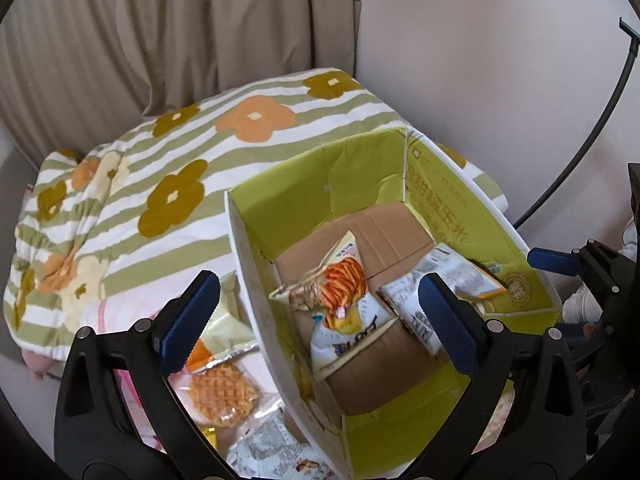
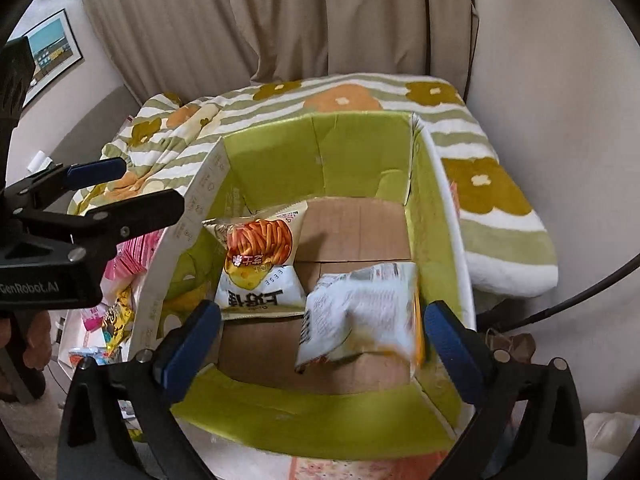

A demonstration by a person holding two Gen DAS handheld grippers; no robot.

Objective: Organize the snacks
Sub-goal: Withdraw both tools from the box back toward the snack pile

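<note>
Right gripper: jaws spread wide, blue pads clear of everything, nothing gripped. It hangs above the near half of the open cardboard box, pointing steeply down into it. Directly between and beyond the pads, a white-backed snack packet with printed text and a yellow edge, motion-blurred, lies against the box's right wall; whether it has settled on the floor of the box cannot be told.

Left gripper: jaws also wide apart, empty. It straddles the left wall of the box, left pad outside over the loose snacks, right pad over the box interior.

Inside the box: brown cardboard floor, lime-green inner walls. A cheese-stick bag, orange sticks pictured on white and yellow, lies flat at centre-left. The left wrist view shows the white-backed packet to its right, with a further yellow-edged packet beyond it by the right wall.

Outside the box, left side: a clear-wrapped waffle biscuit, plus other packets in pink, yellow and white, partly hidden.

Box rests against a green-striped floral quilt. Beige curtain behind.
</note>
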